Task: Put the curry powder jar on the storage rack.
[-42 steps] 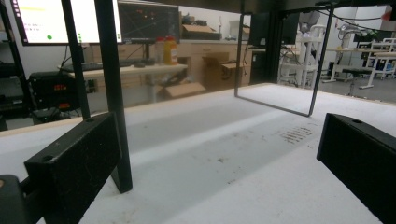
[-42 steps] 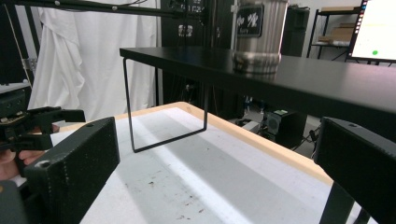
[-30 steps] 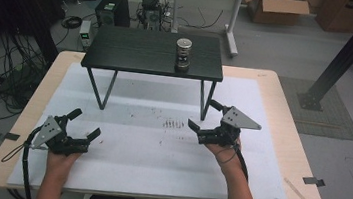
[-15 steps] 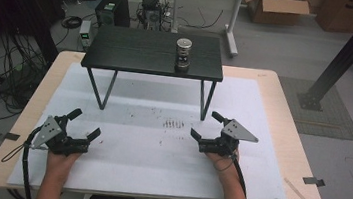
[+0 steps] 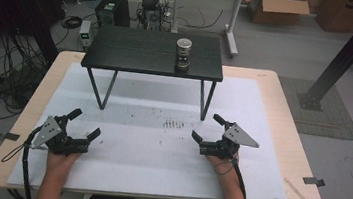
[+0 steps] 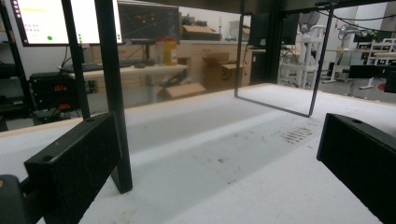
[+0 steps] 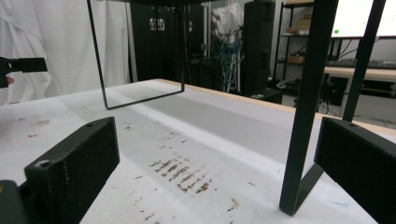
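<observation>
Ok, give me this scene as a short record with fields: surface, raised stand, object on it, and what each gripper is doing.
surface: white mat with dark smudges, on a light wooden table
raised stand: small black table with thin metal legs, standing on the mat's far half
object: silver-lidded cylindrical metal can, upright on the stand, right of centre
left gripper: open, holding nothing, low over the mat's near left
right gripper: open, holding nothing, low over the mat near the stand's right legs
contact: neither gripper touches the can
</observation>
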`<control>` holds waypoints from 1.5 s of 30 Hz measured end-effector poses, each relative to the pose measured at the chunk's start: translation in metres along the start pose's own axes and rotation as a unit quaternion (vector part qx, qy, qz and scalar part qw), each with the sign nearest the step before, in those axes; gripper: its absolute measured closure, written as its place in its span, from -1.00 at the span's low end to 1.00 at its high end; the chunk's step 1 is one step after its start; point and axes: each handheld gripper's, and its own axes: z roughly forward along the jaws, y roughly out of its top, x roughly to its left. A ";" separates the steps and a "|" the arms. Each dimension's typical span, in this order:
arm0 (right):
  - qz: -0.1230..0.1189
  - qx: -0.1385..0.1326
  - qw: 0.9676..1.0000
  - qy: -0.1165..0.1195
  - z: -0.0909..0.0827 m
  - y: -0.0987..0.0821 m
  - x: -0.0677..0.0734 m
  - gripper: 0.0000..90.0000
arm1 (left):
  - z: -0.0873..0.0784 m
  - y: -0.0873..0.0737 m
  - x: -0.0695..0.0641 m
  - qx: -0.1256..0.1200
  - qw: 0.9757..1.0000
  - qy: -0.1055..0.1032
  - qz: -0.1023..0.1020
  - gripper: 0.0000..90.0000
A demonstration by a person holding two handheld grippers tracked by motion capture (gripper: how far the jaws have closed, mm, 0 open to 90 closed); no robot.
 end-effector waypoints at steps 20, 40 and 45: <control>-0.009 -0.020 1.000 -0.004 -0.004 -0.002 0.002 -1.00 | 0.000 0.000 0.000 -0.001 1.000 0.000 -0.002 -0.99; -0.010 -0.021 1.000 -0.003 -0.004 -0.002 0.002 -1.00 | 0.000 0.000 0.000 -0.001 1.000 0.001 -0.001 -0.99; -0.012 -0.021 1.000 -0.003 -0.004 -0.002 0.003 -1.00 | 0.000 0.000 0.000 -0.001 1.000 0.001 -0.001 -0.99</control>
